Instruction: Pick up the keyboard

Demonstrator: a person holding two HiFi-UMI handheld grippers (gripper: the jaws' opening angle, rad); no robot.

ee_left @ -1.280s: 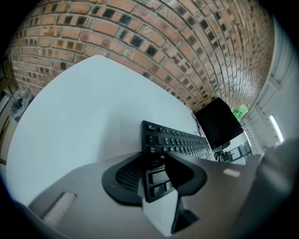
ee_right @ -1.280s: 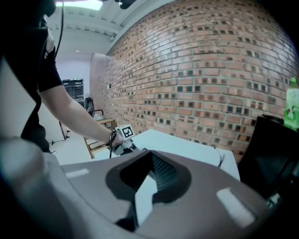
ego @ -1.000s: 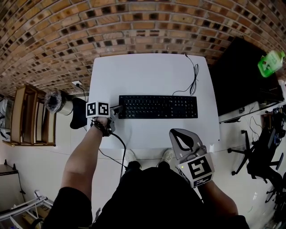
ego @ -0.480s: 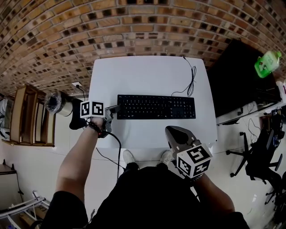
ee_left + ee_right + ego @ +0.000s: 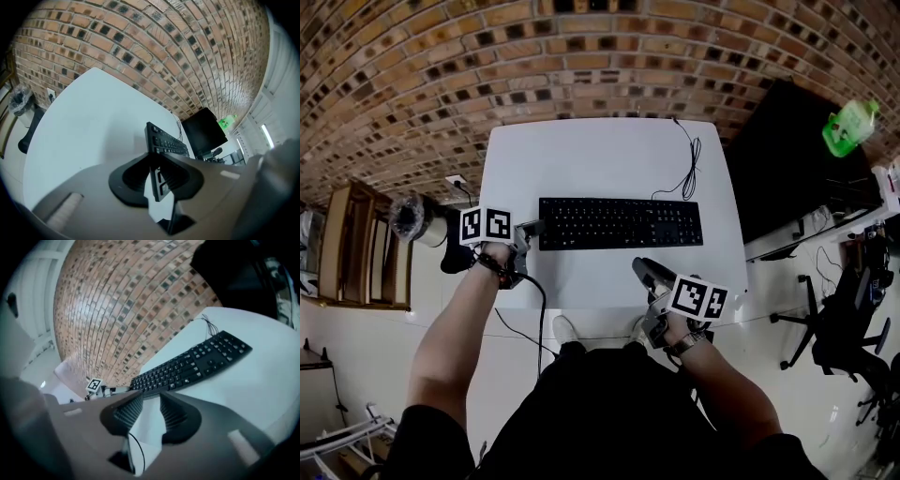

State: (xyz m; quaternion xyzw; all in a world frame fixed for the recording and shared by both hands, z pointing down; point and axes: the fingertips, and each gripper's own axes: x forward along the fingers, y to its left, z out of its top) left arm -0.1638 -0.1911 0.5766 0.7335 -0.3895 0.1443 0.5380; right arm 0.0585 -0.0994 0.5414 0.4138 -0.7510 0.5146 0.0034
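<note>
A black keyboard (image 5: 621,223) lies across the middle of the white table (image 5: 600,155), its cable (image 5: 689,164) running to the far edge. My left gripper (image 5: 530,230) is at the keyboard's left end. In the left gripper view the keyboard (image 5: 165,141) shows edge-on between the pads, and my left gripper (image 5: 157,164) is shut on that end. My right gripper (image 5: 641,269) hangs over the table's near edge, short of the keyboard's front right part. Its jaws are opening with nothing between them. In the right gripper view only white table shows in my right gripper (image 5: 151,405), and the keyboard (image 5: 197,363) lies beyond.
A brick wall stands behind the table. A black screen (image 5: 778,159) and a green bottle (image 5: 848,127) are at the right. A wooden rack (image 5: 356,244) and a lined bin (image 5: 411,216) stand at the left, and an office chair (image 5: 844,328) at the lower right.
My right gripper has come down towards the table's near edge, rolled over, and its jaws have parted. My left gripper has closed on the keyboard's left end and risen slightly.
</note>
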